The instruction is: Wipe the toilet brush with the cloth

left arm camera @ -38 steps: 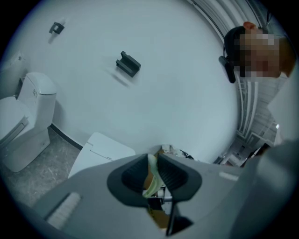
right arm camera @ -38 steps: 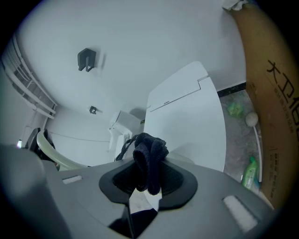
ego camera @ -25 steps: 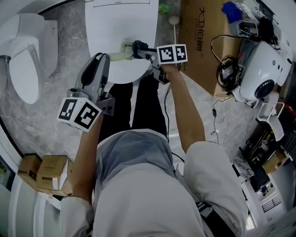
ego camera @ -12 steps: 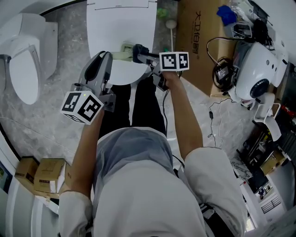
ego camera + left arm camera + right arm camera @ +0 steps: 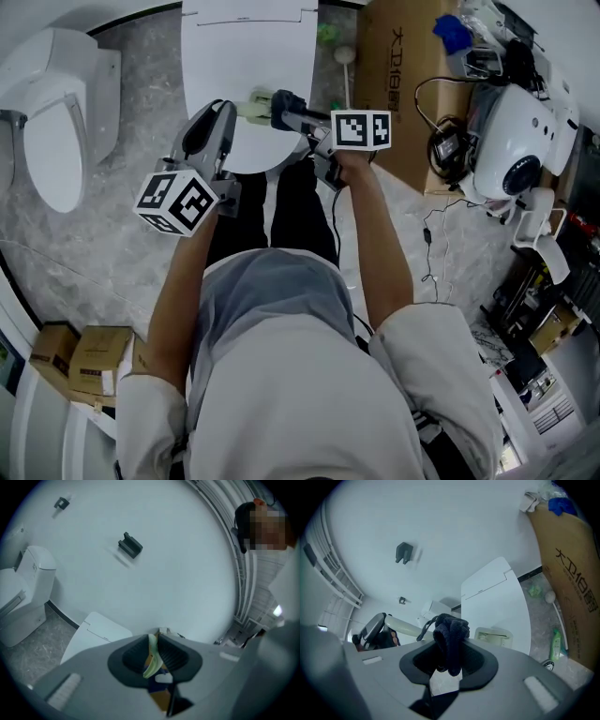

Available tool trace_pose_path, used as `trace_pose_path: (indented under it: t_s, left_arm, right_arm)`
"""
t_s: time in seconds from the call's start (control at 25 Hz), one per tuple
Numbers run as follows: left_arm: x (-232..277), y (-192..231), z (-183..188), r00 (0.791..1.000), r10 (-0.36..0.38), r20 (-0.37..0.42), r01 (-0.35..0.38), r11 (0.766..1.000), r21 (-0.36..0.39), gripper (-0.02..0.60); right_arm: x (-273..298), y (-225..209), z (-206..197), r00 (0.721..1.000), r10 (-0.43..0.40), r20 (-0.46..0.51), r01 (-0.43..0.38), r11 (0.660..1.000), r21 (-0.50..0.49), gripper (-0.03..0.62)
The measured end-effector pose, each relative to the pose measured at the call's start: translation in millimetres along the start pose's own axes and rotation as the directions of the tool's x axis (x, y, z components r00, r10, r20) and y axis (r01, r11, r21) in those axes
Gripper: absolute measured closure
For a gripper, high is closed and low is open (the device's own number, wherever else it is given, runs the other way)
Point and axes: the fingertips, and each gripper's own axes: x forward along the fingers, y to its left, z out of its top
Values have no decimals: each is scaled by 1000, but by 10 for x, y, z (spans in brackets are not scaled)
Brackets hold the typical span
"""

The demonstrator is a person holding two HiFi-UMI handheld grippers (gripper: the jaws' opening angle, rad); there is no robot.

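A pale green toilet brush is held over a white toilet lid. My left gripper is shut on its handle, and a thin pale green strip of the brush shows between that gripper's jaws. My right gripper comes in from the right and is shut on a dark cloth, which lies against the brush. In the right gripper view, the cream handle runs left of the cloth and the flat brush head lies right of it.
A second toilet stands at the left. To the right of the lid are a tall cardboard box, a white knobbed stick and a green bottle. A white machine and cables fill the far right. Small boxes sit at the lower left.
Both grippers have shifted a little up and to the right together. The left one has closed in toward the right one. Each still holds its object.
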Motion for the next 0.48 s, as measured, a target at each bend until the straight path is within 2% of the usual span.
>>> trace_pose_path:
  t_s: [0.48]
  left_arm:
    - [-7,6,6,1000,-20,-13,20,1000,7,581]
  right_arm:
    - [-185,464,119,999,31,41,-29,999,-35,498]
